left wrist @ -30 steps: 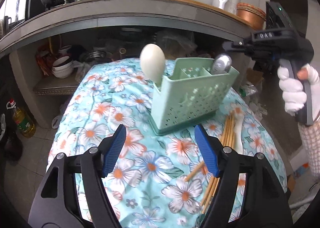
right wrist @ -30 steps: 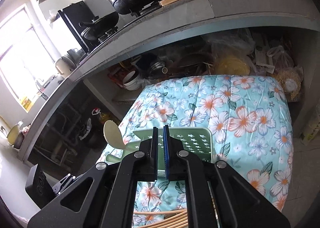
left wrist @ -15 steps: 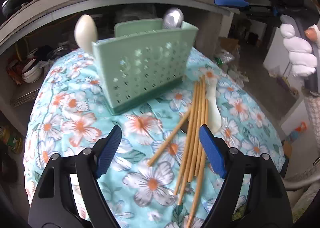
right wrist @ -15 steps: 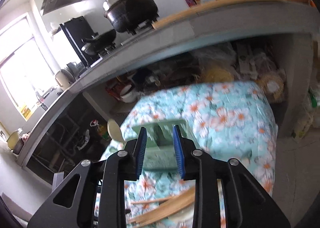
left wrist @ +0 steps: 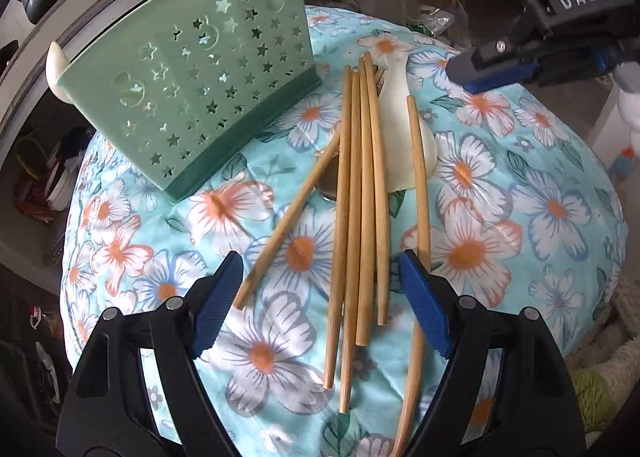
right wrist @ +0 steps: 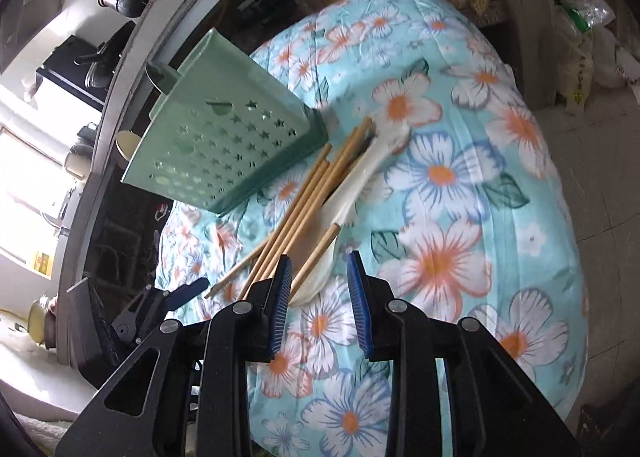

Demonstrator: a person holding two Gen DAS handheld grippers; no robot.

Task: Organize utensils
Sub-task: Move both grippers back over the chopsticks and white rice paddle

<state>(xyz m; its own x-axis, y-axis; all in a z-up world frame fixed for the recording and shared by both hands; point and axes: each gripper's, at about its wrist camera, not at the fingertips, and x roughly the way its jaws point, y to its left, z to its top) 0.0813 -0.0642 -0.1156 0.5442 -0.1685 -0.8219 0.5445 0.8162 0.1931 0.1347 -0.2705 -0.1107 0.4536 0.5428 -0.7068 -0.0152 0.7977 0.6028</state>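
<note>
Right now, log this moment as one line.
left gripper: open over chopsticks | right gripper: open, empty | white spoon: under chopsticks | green holder: upright

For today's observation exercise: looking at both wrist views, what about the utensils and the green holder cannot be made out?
- Green holder contents: both views show only its perforated wall; two spoon tips peek out.
- White spoon: left wrist view, chopsticks cover part of it.
- Brownish object under the chopsticks: mostly hidden, unidentifiable.
- Chopstick ends: right wrist view, hidden behind the right gripper.

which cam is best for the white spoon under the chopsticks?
Right wrist: the white spoon shows nearly full length, handle to bowl, beside the chopsticks. Left wrist shows only parts of it, with chopsticks lying across it.
</note>
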